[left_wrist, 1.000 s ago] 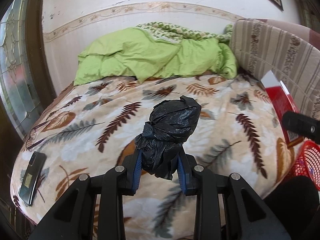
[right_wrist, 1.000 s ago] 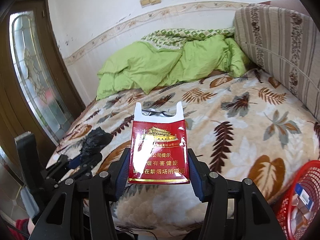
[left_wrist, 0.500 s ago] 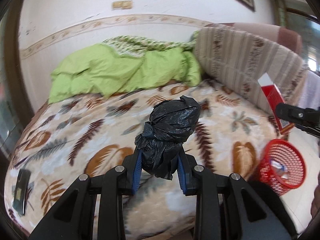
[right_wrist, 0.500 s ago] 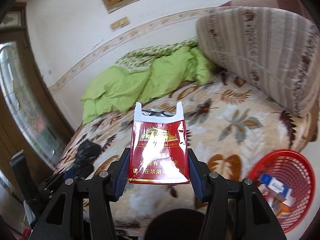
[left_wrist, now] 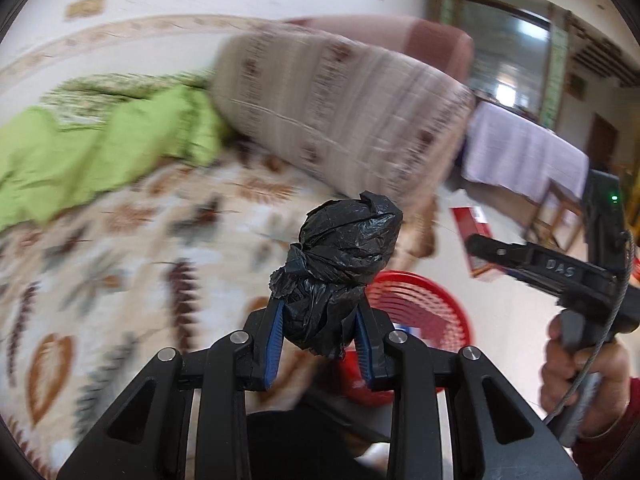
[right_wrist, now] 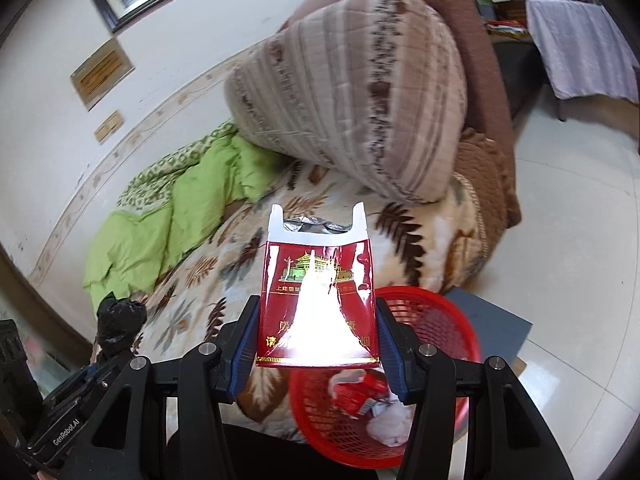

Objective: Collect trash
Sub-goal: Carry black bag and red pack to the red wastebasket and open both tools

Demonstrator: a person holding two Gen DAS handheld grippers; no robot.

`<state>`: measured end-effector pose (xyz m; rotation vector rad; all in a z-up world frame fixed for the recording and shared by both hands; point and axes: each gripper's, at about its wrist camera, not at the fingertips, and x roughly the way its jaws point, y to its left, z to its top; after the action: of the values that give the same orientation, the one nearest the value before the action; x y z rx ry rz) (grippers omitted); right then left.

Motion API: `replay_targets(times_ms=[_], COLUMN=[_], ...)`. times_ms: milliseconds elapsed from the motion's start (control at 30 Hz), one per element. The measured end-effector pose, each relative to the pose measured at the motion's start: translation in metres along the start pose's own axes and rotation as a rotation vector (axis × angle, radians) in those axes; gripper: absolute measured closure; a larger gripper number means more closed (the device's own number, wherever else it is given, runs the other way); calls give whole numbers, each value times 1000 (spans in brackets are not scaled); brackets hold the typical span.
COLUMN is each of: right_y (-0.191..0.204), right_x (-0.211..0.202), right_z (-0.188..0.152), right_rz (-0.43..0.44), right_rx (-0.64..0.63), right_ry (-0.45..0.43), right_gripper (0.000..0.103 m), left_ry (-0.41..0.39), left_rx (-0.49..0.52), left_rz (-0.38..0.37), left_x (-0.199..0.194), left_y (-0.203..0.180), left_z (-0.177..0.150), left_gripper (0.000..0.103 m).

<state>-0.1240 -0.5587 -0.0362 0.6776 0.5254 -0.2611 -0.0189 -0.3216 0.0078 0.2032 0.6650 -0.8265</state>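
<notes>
My left gripper (left_wrist: 319, 347) has its jaws clamped on a crumpled black plastic bag (left_wrist: 342, 264), pinched at its lower bunched end between the blue pads (left_wrist: 274, 343); the wad stands up and forward out of the jaws, long axis along the fingers. It hangs above the edge of the leaf-print bed (left_wrist: 120, 264), with the red mesh basket (left_wrist: 424, 312) just behind and below it on the floor. The background here is smeared by blur.

My right gripper (right_wrist: 317, 344) holds an opened red cigarette pack (right_wrist: 318, 300) by its two narrow sides, flat face toward the camera, long axis pointing away along the fingers, torn white top and foil uppermost. The pack sits over the near rim of the red mesh basket (right_wrist: 460, 332), which holds crumpled white and red scraps (right_wrist: 372, 404). From the left view, my right hand (left_wrist: 584, 376) grips its handle upright, the tool reaching toward the basket. A striped bolster (right_wrist: 352, 100) lies on the bed beside a green quilt (right_wrist: 160, 232).
</notes>
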Motion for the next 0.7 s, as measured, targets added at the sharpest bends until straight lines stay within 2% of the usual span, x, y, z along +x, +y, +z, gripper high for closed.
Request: replay_targets(times_ms=[200, 300, 400, 567, 633, 700], right_y=[-23, -29, -27, -4, 15, 38], right_x=[11, 17, 14, 2, -5, -12], right_z=[1, 0, -1, -5, -12, -23], right_rz=[-8, -7, -19, -55, -116, -188], right_rx=[41, 56, 41, -33, -102, -187], right_ry=[37, 58, 49, 21, 3, -23], right_gripper=[45, 42, 40, 36, 31, 25], left_ry=[122, 165, 149, 79, 45, 12], left_rx=[22, 6, -4, 3, 4, 1], left_rz=[-140, -197, -191, -159, -130, -106], left_x=[55, 70, 69, 41, 26, 9], left_y=[-40, -42, -39, -27, -21, -11], left_z=[2, 1, 3, 8, 9, 6], left_gripper=[73, 65, 55, 38, 25, 22])
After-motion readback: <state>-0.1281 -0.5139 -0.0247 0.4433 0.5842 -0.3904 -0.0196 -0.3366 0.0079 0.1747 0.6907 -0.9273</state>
